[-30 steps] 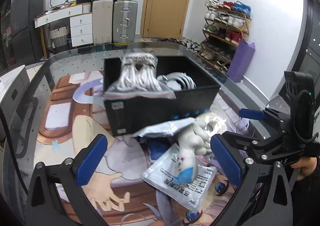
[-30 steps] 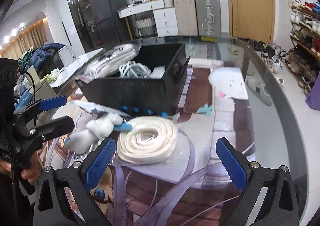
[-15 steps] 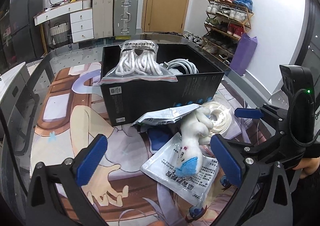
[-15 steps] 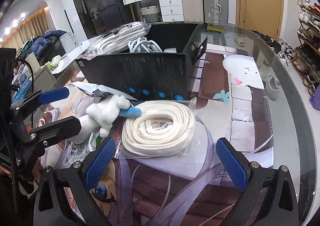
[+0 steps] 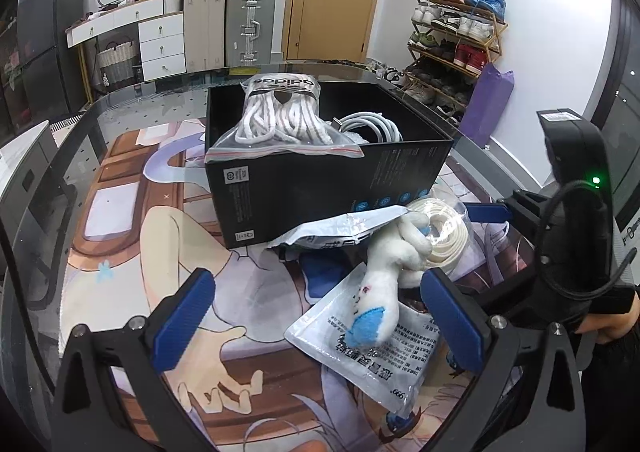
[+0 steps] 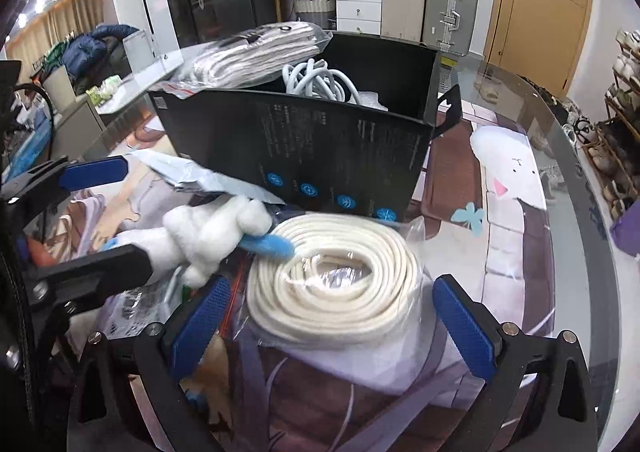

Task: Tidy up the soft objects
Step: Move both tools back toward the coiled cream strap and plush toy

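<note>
A white plush toy [image 5: 382, 284] with blue patches lies on a silver foil packet [image 5: 372, 348], just inside the right finger of my open left gripper [image 5: 318, 318]. A cream coiled rope [image 6: 336, 284] in a clear bag rests on the mat, partly between the fingers of my open right gripper [image 6: 332, 328]. The plush toy [image 6: 208, 236] leans against that coil. Behind them stands a black box [image 5: 320, 188] holding a white cable [image 5: 372, 126]. A zip bag of white laces [image 5: 280, 120] rests on the box's near rim.
A second foil packet [image 5: 340, 224] leans against the box front. Everything sits on a glass table [image 5: 120, 104] with a printed cartoon mat. Suitcases, drawers, a door and a shoe rack stand beyond the table.
My right gripper has moved forward and down, so the coiled rope now lies partly between its fingers. The left gripper has edged closer to the plush toy. Both stay open.
</note>
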The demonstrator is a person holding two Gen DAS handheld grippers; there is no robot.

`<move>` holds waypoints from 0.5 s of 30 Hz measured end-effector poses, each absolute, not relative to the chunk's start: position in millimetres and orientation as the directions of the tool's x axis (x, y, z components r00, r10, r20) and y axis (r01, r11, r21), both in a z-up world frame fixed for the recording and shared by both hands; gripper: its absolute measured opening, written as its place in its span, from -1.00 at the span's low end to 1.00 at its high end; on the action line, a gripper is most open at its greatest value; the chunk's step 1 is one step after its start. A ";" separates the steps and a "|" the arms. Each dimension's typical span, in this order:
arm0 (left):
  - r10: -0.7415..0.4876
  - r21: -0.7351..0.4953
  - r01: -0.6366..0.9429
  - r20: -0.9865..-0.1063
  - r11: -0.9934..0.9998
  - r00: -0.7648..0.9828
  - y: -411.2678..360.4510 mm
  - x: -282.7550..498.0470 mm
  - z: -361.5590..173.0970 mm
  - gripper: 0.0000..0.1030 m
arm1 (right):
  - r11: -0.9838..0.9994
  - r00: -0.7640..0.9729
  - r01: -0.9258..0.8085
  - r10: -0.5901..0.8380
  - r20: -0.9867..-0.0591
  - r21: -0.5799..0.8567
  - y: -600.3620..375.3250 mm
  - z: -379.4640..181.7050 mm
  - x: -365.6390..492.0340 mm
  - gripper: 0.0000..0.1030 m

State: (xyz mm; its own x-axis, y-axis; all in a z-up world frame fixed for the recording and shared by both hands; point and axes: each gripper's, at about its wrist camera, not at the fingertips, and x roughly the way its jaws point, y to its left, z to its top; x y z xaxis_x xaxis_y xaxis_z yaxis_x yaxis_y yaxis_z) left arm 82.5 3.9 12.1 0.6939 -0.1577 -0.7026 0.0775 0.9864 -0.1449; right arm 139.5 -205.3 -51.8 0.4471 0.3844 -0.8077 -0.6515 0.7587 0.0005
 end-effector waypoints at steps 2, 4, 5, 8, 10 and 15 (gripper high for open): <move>-0.157 -0.143 0.077 -0.707 0.987 0.689 3.9 83.1 10.6 1.00 | 0.760 0.448 -0.650 0.384 -0.807 0.000 -203.0 -52.1 142.0 0.99; -0.159 -0.147 0.076 -0.707 0.986 0.690 4.5 83.0 10.4 1.00 | 0.762 0.451 -0.648 0.383 -0.806 -0.001 -204.1 -52.2 142.4 0.98; -0.163 -0.152 0.078 -0.705 0.985 0.690 5.0 82.6 10.4 1.00 | 0.763 0.452 -0.646 0.384 -0.805 0.000 -204.5 -52.4 142.5 0.91; -0.164 -0.152 0.079 -0.706 0.985 0.689 6.2 81.8 10.5 1.00 | 0.762 0.464 -0.648 0.397 -0.792 0.002 -208.4 -49.8 139.1 0.61; -0.166 -0.154 0.080 -0.704 0.985 0.690 5.9 81.9 11.1 1.00 | 0.765 0.468 -0.644 0.404 -0.786 0.009 -212.4 -48.6 136.7 0.47; -0.169 -0.153 0.086 -0.703 0.985 0.690 5.0 78.5 12.0 1.00 | 0.767 0.475 -0.641 0.416 -0.775 0.019 -223.4 -47.4 127.6 0.26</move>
